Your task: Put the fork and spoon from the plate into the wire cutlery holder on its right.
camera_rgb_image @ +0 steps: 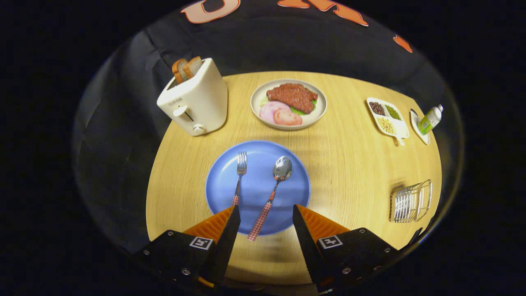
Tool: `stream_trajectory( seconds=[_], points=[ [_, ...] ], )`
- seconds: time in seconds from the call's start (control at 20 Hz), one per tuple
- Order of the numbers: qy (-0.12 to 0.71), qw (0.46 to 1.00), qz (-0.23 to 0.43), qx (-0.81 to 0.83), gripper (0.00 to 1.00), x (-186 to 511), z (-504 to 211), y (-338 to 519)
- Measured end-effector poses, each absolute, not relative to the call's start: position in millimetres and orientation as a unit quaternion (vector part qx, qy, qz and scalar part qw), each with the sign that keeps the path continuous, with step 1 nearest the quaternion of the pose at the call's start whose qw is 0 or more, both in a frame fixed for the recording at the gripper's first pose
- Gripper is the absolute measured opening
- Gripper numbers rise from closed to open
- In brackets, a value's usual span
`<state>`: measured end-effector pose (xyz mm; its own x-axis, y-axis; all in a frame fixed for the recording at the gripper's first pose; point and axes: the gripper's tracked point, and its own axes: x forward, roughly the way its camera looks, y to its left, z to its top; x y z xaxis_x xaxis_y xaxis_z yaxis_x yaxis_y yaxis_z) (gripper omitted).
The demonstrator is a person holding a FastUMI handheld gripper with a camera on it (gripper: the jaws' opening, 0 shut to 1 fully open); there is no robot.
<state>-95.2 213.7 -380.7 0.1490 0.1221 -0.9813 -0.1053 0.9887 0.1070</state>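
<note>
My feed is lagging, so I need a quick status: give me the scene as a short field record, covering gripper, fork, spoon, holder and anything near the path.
gripper: gripper open, empty, fingers over the near edge of the blue plate
fork: fork lying on the plate, handle end beside the left finger
spoon: spoon lying on the plate, handle between the fingers, tip past the plate's near rim
holder: wire cutlery holder right of the plate, looks empty
progress: nothing moved yet
nearby: toaster and food plate beyond the blue plate

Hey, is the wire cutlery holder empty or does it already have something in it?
Empty: the holder shows bare wires, while fork and spoon lie on the plate ahead of the open gripper.
</note>
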Motion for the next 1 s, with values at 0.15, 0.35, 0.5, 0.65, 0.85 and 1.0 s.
stream_trajectory(
  seconds=[0.15, 0.35, 0.5, 0.65, 0.85, 1.0],
  points=[
    [0.689, 0.721, 0.075, -0.003, 0.73, -111.6, -398.6, 214.2],
    [0.727, 0.683, 0.069, -0.012, 0.64, -129.9, -416.2, 218.6],
    [0.739, 0.670, 0.064, -0.010, 0.55, -135.0, -425.7, 225.9],
    [0.754, 0.654, 0.060, -0.008, 0.38, -142.1, -429.5, 230.3],
    [0.755, 0.654, 0.048, -0.011, 0.26, -140.4, -436.1, 224.2],
    [0.751, 0.658, 0.039, -0.016, 0.18, -135.3, -436.8, 213.0]
  ],
)
